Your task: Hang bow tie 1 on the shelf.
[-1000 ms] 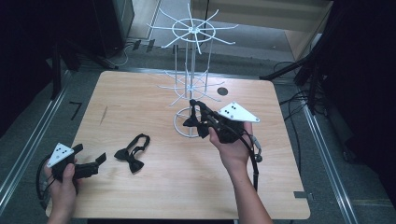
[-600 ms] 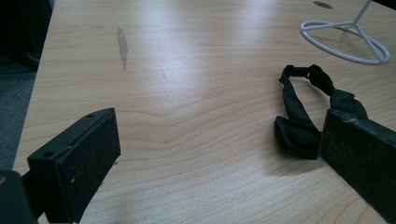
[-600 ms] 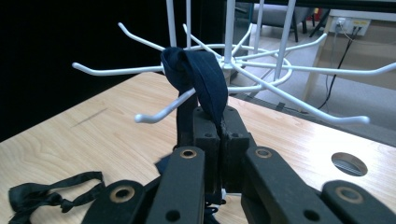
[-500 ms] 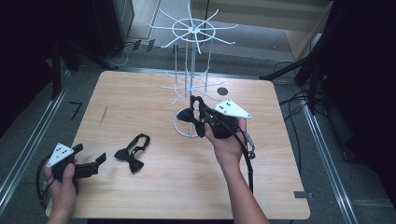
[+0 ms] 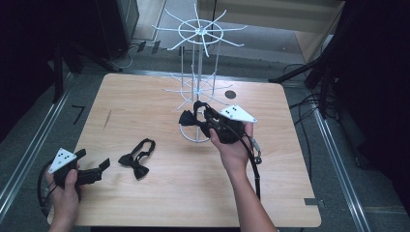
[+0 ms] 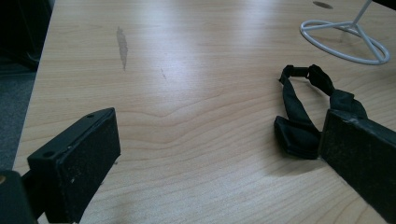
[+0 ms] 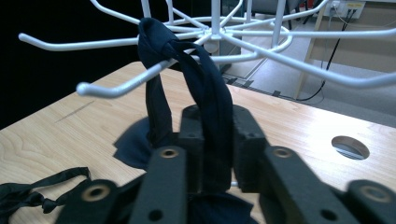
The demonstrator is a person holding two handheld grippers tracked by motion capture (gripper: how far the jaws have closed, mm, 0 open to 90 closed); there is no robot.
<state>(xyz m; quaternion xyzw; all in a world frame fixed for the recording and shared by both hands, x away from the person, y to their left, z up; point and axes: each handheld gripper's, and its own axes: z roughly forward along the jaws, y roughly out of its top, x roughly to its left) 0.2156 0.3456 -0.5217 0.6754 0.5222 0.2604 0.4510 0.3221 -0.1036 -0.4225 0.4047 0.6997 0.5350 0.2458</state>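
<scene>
One black fabric bow tie point(image 7: 196, 88) is already looped by its strap over a lower arm of the white wire display rack point(image 5: 198, 82). Its strap runs between the jaws of the right gripper point(image 7: 212, 154), which have just been opening; whether the pads still press on it cannot be told. A second black bow tie point(image 5: 138, 159) lies flat on the pale wooden table point(image 5: 159, 193), just beside the left gripper point(image 6: 219, 154), whose jaws are spread and empty. That tie is judged left to hang.

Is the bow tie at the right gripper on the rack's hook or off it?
On: the bow tie has its strap looped over a hook of the white wire rack, and hangs between the jaws of the right gripper, which have just been opening.
</scene>
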